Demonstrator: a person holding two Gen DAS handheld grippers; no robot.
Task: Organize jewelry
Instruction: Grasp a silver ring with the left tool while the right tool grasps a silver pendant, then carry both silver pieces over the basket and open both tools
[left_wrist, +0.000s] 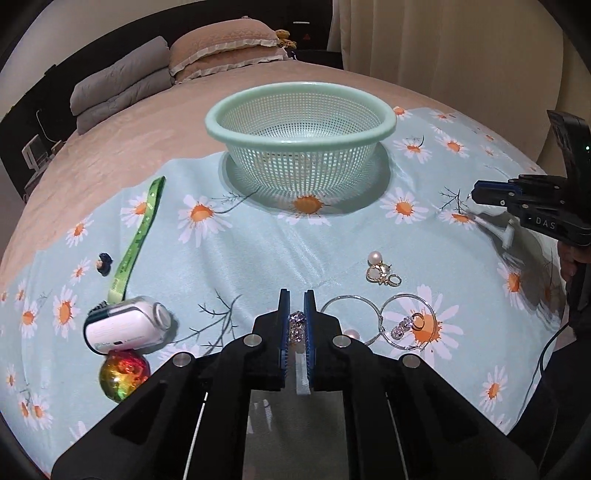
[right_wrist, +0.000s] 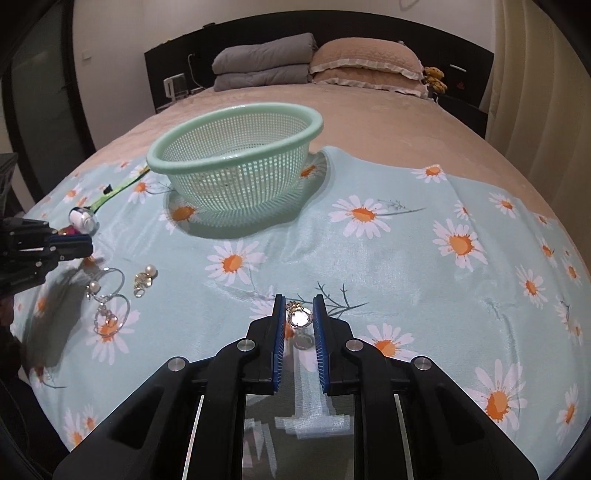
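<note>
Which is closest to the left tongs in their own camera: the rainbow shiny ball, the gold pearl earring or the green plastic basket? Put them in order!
From the left tongs:
1. Gold pearl earring, just ahead to the right.
2. Rainbow shiny ball, down on the left.
3. Green plastic basket, far ahead in the middle.

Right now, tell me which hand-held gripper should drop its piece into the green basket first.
Left, probably. The left hand-held gripper pinches a rhinestone earring, with the basket straight ahead. The right hand-held gripper grips a gold earring; its basket sits off leftward.
</note>
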